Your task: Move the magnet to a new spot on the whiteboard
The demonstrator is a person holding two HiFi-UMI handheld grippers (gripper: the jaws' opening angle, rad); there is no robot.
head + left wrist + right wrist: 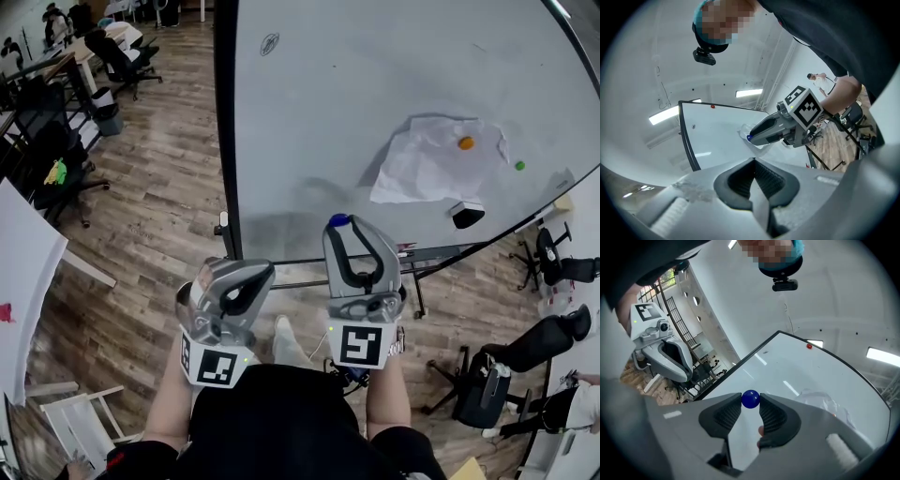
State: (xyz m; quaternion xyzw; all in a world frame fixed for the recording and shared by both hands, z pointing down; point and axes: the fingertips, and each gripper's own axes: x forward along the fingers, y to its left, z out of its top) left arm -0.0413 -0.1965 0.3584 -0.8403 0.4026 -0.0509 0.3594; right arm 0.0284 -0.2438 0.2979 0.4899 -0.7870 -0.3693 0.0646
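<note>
Right gripper view: the right gripper (750,402) has its jaws clamped on a small blue magnet (750,399), which is pinched at the very tips between the two ribbed pads. The magnet looks like a round ball, so it shows no long axis and no pointing direction. It sits in front of the whiteboard (801,364), near the board's lower edge. Whether it touches the surface is hard to tell from these angles. The left gripper (753,164) has its jaws together with nothing between them, and is held off the whiteboard, below its bottom edge. Further up the whiteboard a crumpled sheet of paper (422,164) is pinned by an orange magnet (465,142). A green magnet (519,165) is just past the paper.
</note>
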